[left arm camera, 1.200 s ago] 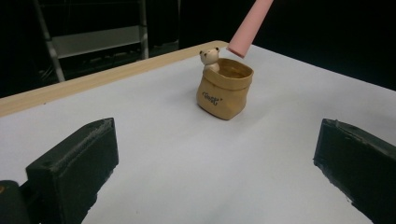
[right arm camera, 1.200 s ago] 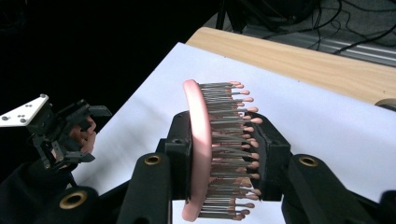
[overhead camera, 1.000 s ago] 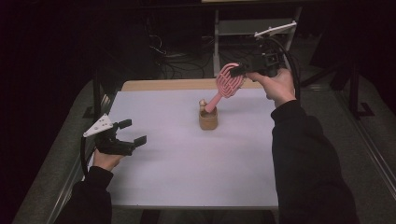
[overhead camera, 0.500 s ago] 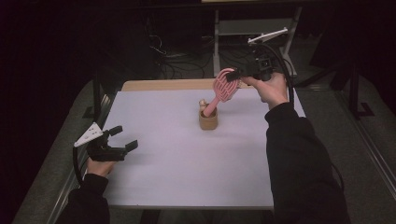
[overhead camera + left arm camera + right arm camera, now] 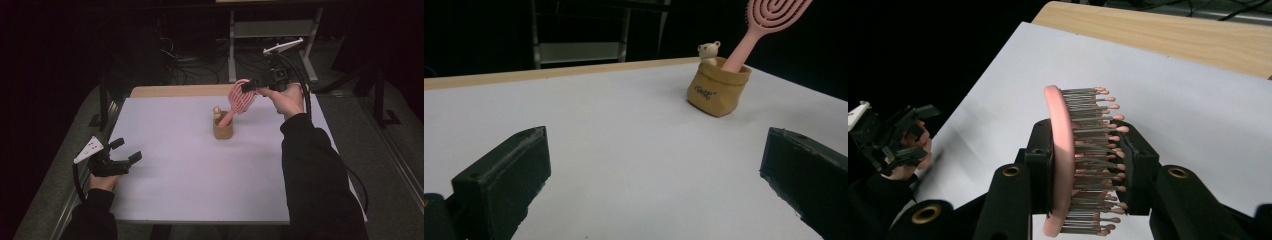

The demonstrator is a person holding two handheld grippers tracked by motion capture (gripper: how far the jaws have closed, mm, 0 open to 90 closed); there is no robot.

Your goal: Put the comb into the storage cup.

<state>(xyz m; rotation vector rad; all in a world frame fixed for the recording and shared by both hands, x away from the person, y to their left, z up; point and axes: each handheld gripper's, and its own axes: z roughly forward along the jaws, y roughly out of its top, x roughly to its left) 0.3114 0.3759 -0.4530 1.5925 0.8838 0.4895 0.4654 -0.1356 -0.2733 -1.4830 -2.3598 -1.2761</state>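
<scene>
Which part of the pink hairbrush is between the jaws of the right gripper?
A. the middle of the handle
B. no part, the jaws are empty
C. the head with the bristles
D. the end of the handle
C: in the right gripper view the right gripper clamps the hairbrush by its head, while the handle points down into the pouch.

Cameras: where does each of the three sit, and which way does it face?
High view: above the near side, looking forward and down on the table; shows both forearms, left gripper, right gripper.
Left gripper view: rides the left gripper low over the table, looking past its open jaws at the pouch with the small bear.
Right gripper view: looks along jaws shut on the hairbrush head, down at the table.
Shared: high and left gripper views both show the hairbrush handle in the pouch.
</scene>
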